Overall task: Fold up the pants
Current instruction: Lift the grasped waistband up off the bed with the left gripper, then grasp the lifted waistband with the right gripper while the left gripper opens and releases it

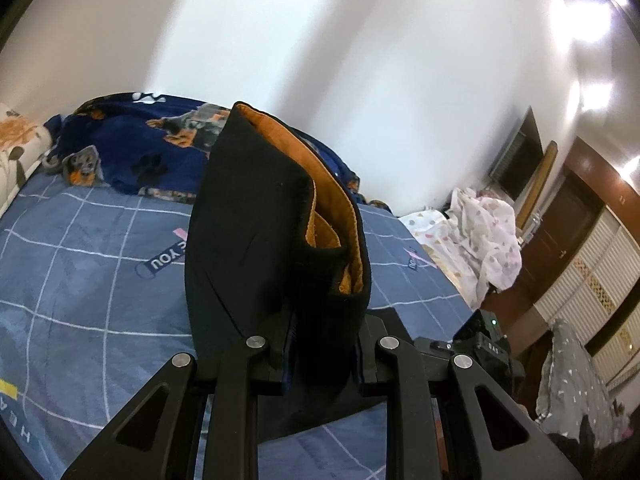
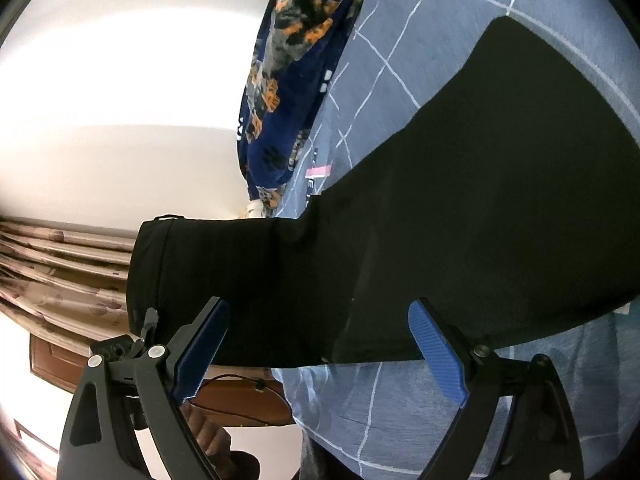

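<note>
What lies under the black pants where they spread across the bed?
Under the black pants lies the blue grid-patterned bedsheet, visible all around them. Anything directly beneath the fabric is covered.

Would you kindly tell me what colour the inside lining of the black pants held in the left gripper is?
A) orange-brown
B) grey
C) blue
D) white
A: in the left wrist view, the left gripper is shut on the black pants, and the fabric stands open at the top, showing an orange-brown lining inside.
</note>
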